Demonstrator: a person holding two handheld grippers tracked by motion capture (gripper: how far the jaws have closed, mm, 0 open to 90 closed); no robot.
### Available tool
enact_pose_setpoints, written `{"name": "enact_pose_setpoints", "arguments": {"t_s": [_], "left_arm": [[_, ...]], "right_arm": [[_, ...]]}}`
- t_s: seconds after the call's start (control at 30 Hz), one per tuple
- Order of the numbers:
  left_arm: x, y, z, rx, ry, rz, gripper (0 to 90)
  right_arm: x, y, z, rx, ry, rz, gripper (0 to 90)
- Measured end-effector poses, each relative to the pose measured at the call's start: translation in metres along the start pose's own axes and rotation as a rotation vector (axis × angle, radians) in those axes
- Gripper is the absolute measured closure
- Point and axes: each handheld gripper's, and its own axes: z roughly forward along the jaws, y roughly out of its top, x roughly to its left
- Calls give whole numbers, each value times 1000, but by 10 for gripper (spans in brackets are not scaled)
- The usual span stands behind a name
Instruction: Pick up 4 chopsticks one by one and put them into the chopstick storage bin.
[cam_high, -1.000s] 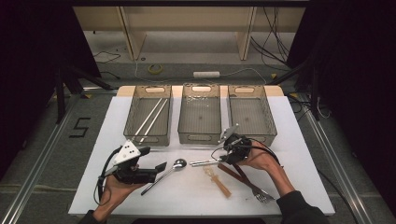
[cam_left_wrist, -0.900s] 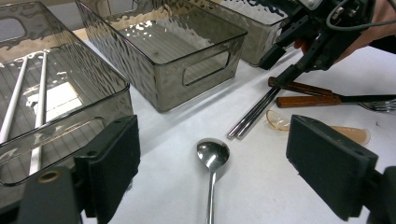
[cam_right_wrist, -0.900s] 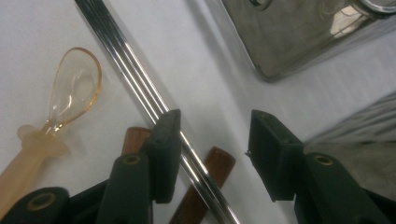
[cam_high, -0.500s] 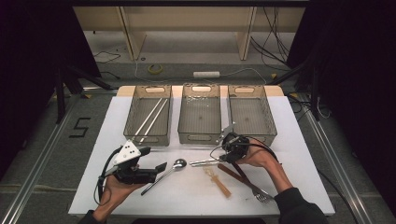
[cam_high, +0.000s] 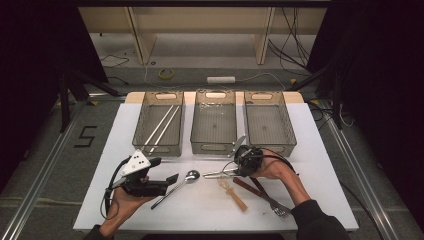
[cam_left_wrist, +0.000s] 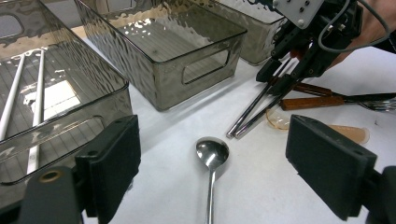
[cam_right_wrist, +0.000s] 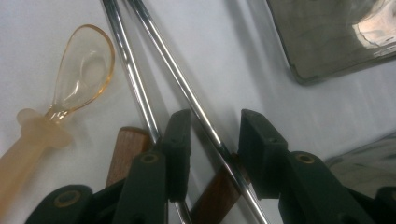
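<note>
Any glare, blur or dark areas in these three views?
High view: the white table is evenly lit, the surroundings fall to black. Left gripper view: rippled glare on the smoked bin, a bright highlight in the spoon bowl, the near black pads soft. Right gripper view: metal chopsticks streaked with highlights; slightly soft overall, the clear spoon hazy.

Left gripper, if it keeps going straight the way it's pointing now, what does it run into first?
Most likely the metal spoon: its bowl lies on the table dead ahead between the open jaws of the left gripper. Beyond it lie the steel chopsticks under the right gripper, though depth is hard to judge.
</note>
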Motion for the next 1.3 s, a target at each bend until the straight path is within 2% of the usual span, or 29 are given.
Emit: {"name": "enact_pose_setpoints", "arguments": {"t_s": [0.3, 0.7, 0.9, 1.03, 1.17, 1.3], "left_arm": [[0, 0, 0, 2, -2, 2, 175], [1, 0, 1, 3, -4, 1, 176], [1, 0, 0, 3, -3, 2, 176], [1, 0, 0, 4, -3, 2, 176], [1, 0, 1, 5, -3, 2, 176], [0, 0, 2, 3, -3, -2, 177]], "right_arm": [[2, 0, 1, -11, 3, -41, 721], [4, 2, 0, 5, 18, -95, 807], [5, 2, 0, 3, 31, -96, 848], [6, 1, 0, -8, 25, -110, 855], [5, 0, -2, -14, 13, -145, 860], [6, 0, -7, -38, -8, -150, 861]]}}
